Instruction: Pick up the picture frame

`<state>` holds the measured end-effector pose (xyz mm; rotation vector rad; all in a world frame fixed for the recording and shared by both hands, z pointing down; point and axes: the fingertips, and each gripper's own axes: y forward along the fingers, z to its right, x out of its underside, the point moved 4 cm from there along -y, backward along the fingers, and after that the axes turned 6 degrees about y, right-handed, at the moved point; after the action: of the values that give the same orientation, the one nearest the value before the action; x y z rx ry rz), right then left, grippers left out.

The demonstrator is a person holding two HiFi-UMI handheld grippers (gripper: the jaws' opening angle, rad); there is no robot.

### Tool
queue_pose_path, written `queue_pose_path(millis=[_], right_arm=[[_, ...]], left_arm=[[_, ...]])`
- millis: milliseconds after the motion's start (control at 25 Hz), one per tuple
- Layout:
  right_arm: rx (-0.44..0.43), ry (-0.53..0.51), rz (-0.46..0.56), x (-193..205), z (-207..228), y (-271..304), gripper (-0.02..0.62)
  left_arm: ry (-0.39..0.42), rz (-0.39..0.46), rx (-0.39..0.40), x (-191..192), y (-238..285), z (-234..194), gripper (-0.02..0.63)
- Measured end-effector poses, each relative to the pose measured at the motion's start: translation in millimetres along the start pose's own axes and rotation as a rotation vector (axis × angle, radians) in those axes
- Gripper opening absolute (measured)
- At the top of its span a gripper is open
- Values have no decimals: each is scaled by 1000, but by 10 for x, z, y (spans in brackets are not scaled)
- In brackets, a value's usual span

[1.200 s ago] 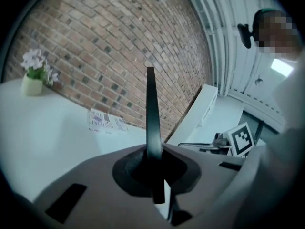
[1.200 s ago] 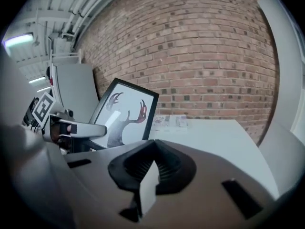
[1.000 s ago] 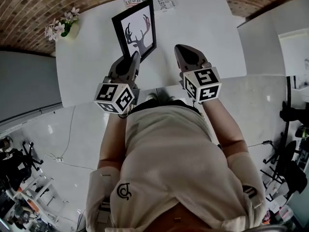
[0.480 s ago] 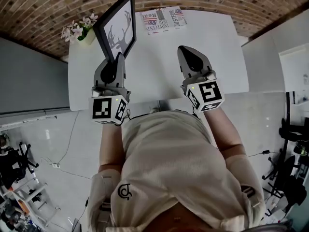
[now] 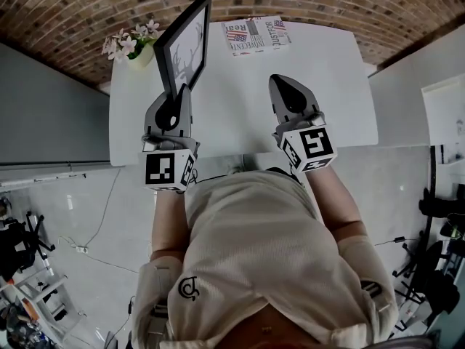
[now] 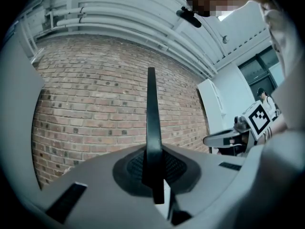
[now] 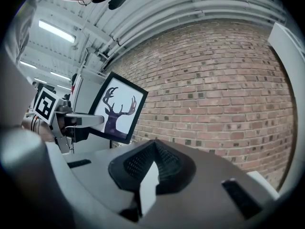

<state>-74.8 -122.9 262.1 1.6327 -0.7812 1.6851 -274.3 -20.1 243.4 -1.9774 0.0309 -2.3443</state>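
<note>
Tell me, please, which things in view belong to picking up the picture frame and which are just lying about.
Part of the job: picture frame, held upright in the air; left gripper, shut on its edge; right gripper, shut and empty.
Lying about: vase of flowers; printed papers; white table.

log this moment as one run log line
left gripper: shut on picture frame, held above table | right gripper: shut, empty
</note>
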Motion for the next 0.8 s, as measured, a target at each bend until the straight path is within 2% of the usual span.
queue_pose_path(millis=[520,800], right_arm=[[17,12,0,75,-110,-16,5],[20,11,9,89,-164,11,5]], left_arm=[[-51,11,-6,84,-108,-90,25],[-36,3,-1,93,-135,-137,25]])
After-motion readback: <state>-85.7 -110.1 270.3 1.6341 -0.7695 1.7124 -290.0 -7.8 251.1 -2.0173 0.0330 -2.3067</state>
